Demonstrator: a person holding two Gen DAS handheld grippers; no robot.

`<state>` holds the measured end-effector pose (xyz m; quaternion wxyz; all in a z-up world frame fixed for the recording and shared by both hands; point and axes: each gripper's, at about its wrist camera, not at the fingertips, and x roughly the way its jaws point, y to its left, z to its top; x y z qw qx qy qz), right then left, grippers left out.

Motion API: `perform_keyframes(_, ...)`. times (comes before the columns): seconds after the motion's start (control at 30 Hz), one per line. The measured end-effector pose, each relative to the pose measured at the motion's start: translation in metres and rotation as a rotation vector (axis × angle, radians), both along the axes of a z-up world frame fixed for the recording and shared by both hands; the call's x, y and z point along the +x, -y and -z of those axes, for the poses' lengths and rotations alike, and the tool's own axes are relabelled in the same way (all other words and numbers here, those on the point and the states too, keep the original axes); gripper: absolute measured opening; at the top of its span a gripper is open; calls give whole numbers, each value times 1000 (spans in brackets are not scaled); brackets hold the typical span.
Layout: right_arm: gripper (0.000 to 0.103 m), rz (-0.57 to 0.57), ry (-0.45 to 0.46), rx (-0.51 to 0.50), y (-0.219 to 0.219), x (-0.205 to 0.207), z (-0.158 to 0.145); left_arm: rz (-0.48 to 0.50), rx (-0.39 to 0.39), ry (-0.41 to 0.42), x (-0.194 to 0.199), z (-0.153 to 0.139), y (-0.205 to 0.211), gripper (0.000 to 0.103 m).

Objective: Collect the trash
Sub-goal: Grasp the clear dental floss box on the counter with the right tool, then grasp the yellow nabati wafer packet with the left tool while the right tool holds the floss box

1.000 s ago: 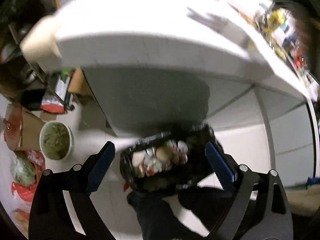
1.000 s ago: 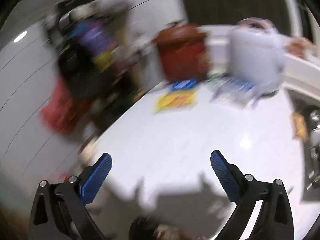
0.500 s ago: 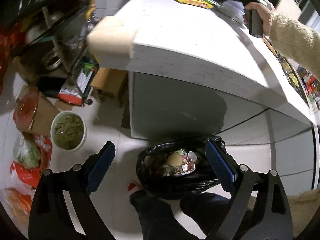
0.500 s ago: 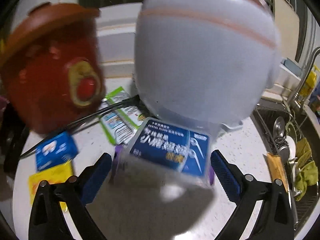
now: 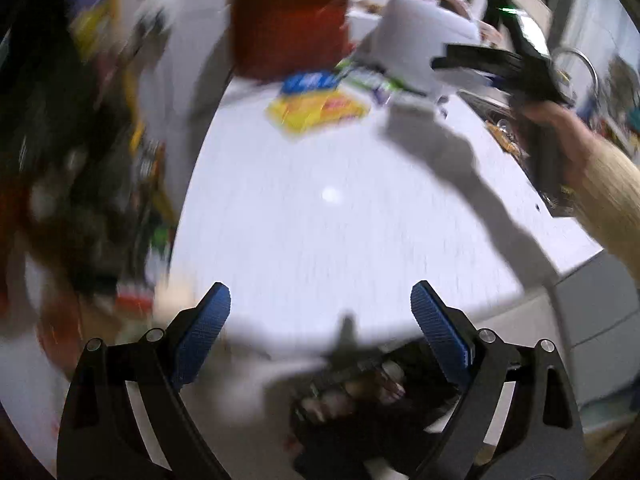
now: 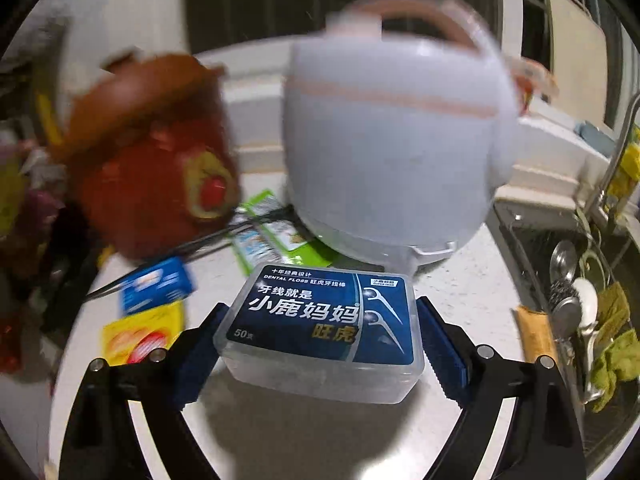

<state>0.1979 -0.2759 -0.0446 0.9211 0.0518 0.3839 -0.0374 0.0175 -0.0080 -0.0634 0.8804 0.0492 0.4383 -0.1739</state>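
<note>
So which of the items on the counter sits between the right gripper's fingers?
The clear dental floss box with the dark blue label; the yellow packet and blue packet lie further left.

Bare countertop (image 5: 320, 232) ahead (left gripper's side), white cooker (image 6: 396, 148) and red pot (image 6: 148, 184) crowding the far end.

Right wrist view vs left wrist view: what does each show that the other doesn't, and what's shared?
Right wrist only: the dental floss box sits between the right tool's blue pads, which flank its sides; contact is unclear. The sink with dishes lies to the right.

Left wrist only: the black trash bag, already holding trash, lies below the open, empty left tool. The person's hand grips the other tool's handle.

Both: white countertop, red pot, white cooker, yellow packet.
</note>
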Motion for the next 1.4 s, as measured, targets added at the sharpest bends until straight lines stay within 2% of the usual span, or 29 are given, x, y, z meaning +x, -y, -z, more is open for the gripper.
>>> perform_keyframes(0.07, 89, -33, 20, 40, 8, -25, -15, 55, 17, 52, 40, -11, 16, 89)
perform_keyframes(0.1, 89, -40, 27, 54, 10, -33, -18, 70, 32, 52, 66, -13, 26, 89)
perform_keyframes(0.23, 89, -37, 46, 125, 29, -77, -38, 149, 74, 25, 143, -4, 59, 89)
perform_keyframes(0.3, 89, -33, 50, 139, 36, -94, -43, 235, 93, -16, 178, 8, 74, 89)
perform_keyframes(0.4, 88, -22, 52, 166, 41, -118, -44, 301, 163, -58, 212, 22, 84, 89)
perform_keyframes(0.53, 88, 0, 50, 189, 50, -135, -41, 352, 178, -136, 237, 37, 75, 89)
perform_keyframes(0.67, 88, 17, 53, 212, 52, -143, -40, 406, 259, -141, 242, 49, 77, 89)
perform_keyframes(0.97, 87, -2, 52, 244, 40, -145, -39, 444, 276, -110, 247, 51, 77, 91)
perform_keyframes(1.07, 87, -12, 56, 227, 34, -146, -39, 456, 219, -182, 255, 52, 70, 91)
perform_keyframes(1.23, 87, -20, 53, 231, 28, -146, -37, 459, 201, -147, 242, 52, 71, 88)
perform_keyframes(1.3, 87, -23, 57, 233, 27, -147, -38, 448, 148, -134, 233, 49, 66, 71)
perform_keyframes(1.37, 87, -25, 64, 237, 25, -148, -40, 422, 81, -159, 236, 46, 61, 70)
perform_keyframes(1.4, 87, -30, 65, 235, 24, -148, -41, 402, 77, -154, 234, 46, 57, 69)
